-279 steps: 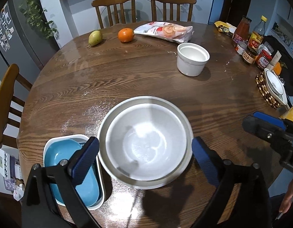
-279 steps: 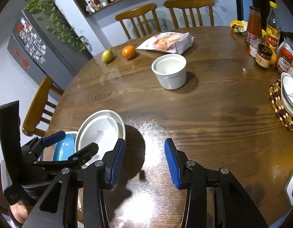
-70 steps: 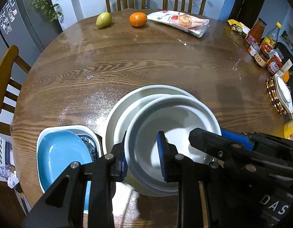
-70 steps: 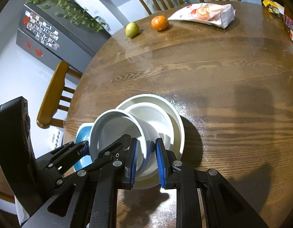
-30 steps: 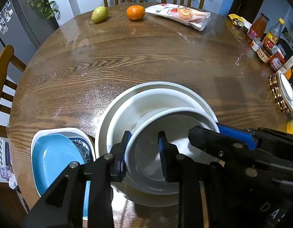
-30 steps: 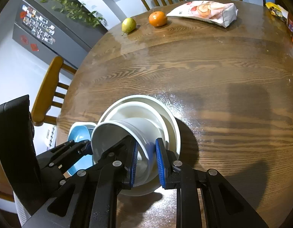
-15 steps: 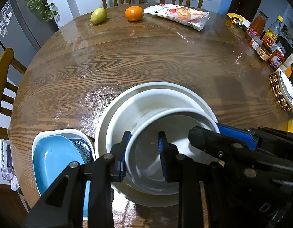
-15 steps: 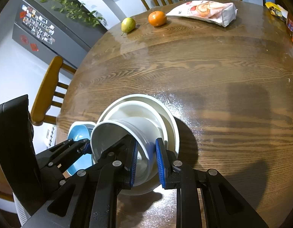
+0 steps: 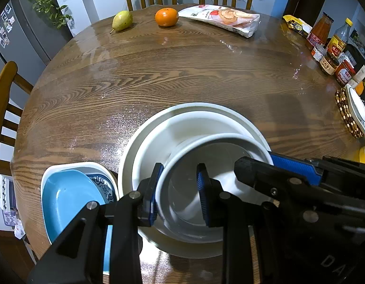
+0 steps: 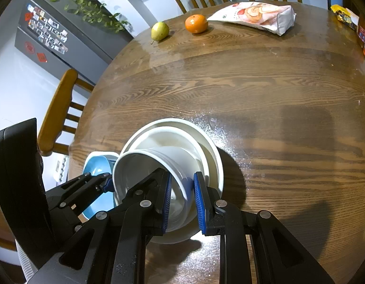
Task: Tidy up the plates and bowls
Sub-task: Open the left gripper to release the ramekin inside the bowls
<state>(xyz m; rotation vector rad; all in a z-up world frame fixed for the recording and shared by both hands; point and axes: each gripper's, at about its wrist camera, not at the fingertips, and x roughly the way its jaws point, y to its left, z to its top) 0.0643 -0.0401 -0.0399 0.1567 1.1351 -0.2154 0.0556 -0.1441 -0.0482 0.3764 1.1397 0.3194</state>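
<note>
A deep white bowl [image 9: 191, 196] sits inside a wider white bowl [image 9: 173, 127], which rests on a white plate [image 9: 201, 106] at the near side of the round wooden table [image 9: 182, 75]. My left gripper [image 9: 178, 189] is shut on the deep bowl's left rim. My right gripper [image 10: 181, 201] is shut on its right rim [image 10: 182, 184]; its blue pad also shows in the left wrist view [image 9: 291, 165]. The stack shows in the right wrist view [image 10: 182, 142] too.
A blue dish [image 9: 68, 196] lies in a white tray [image 9: 71, 165] left of the stack. A pear [image 9: 122, 20], an orange [image 9: 166, 17] and a snack bag [image 9: 222, 20] lie at the far edge. Bottles and jars [image 9: 329, 47] and a coaster with a plate [image 9: 352, 113] stand at right.
Over the earlier frames the deep bowl came from the table's far right into the stack, held by both grippers. In the last second it has barely moved.
</note>
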